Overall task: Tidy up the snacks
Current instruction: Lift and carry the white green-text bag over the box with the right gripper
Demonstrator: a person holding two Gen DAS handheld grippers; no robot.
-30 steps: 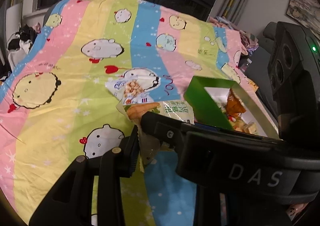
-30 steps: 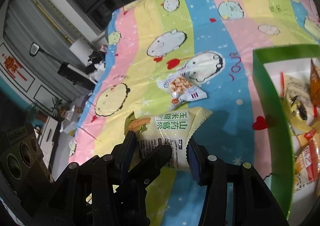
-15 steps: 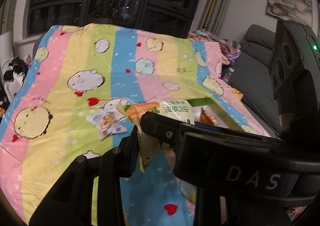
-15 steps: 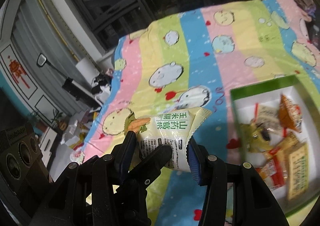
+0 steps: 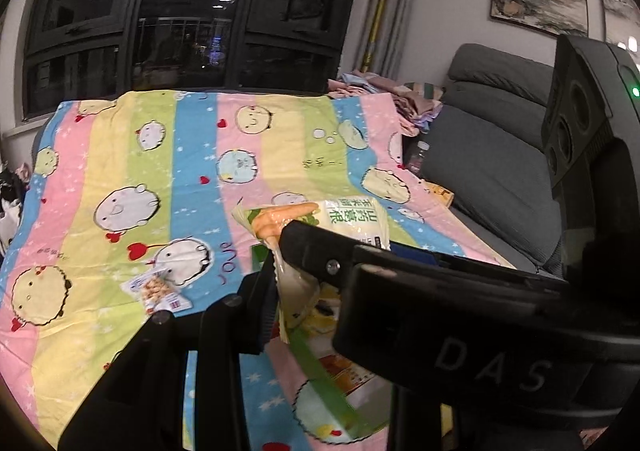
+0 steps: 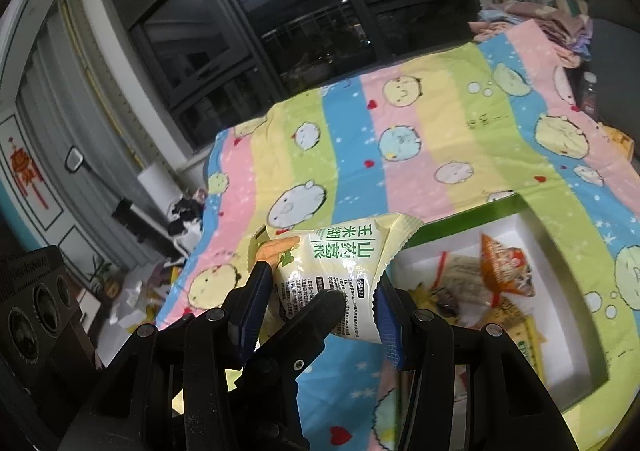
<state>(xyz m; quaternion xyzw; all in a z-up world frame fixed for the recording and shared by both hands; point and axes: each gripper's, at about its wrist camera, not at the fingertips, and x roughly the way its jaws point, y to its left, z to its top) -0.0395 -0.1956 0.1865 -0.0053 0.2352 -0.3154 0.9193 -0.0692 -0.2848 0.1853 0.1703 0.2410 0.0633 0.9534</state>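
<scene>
Pale-yellow snack packet (image 6: 336, 271) with green Chinese print and a carrot picture is held up off the bed, pinched between the blue pads (image 6: 250, 305) of the right gripper (image 6: 320, 311); jaws clenched on its lower half; packet sits above the near-left corner of the green-walled box (image 6: 456, 225); box has a white inside and lies on the striped cartoon bedsheet (image 6: 400, 171) toward the bed's right side; inside it an orange wrapped snack (image 6: 504, 267) and several yellowish wrappers, jumbled, touching each other; left gripper (image 5: 280, 283) also pinches the same packet (image 5: 344, 219), clamped on its thin sealed edge from the side; green box wall (image 5: 320, 371) shows just under that gripper; small clear bag of nuts or puffs (image 5: 160, 291) lies flat on the sheet, well apart from the box, toward the bed's left half; grey sofa (image 5: 492, 171) runs along the bed's right edge; dark window (image 5: 180, 31) behind the far edge.
</scene>
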